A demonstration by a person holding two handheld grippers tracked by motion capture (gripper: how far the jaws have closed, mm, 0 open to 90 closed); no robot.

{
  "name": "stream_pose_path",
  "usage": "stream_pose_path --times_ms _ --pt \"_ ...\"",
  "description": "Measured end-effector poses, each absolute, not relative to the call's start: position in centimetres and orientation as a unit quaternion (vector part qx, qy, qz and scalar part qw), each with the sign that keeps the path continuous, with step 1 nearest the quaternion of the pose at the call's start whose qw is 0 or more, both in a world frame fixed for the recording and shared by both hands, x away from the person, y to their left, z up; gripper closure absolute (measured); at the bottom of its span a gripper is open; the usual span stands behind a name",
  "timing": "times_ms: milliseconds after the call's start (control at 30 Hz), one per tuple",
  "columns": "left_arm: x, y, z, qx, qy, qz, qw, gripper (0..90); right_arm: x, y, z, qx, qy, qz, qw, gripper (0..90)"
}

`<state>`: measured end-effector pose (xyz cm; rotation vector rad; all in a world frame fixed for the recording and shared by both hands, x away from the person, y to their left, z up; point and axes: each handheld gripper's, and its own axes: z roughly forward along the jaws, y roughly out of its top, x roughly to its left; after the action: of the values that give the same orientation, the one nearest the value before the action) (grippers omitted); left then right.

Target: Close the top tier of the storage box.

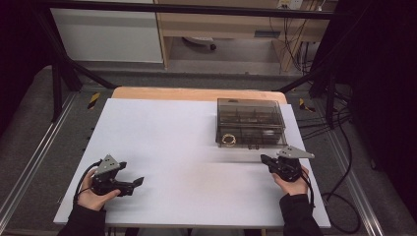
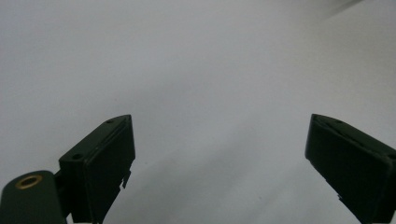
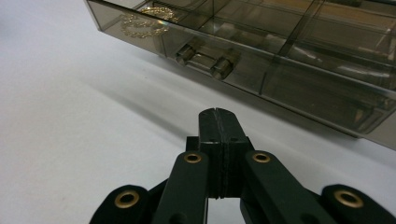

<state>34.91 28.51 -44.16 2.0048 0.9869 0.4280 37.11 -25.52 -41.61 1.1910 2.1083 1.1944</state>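
The right gripper is nearest to its own camera, with both jaws pressed together and nothing between them. Just ahead of its tips lies one smoky transparent compartment box. The box's long side runs across the gripper's pointing direction, and the front latch is a little ahead and to the left. The lid looks closed. From the high view, this right gripper is just beside the front edge of the box, while the left gripper is well apart from it, so the right hand is the nearer one for any move. The left gripper has its jaws spread wide over the bare white board, holding nothing. Inside the box, to the front left of the right gripper, lies one small golden chain. I count two grippers, one box, one chain.
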Motion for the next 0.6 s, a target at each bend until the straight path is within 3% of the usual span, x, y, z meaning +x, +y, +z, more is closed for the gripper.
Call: stream_pose_path --times_ms 600 --pt "34.9 28.6 -44.3 0.798 0.397 0.17 0.42 8.1 38.9 -25.2 -41.2 0.434 0.755 0.432 0.234 90.0"
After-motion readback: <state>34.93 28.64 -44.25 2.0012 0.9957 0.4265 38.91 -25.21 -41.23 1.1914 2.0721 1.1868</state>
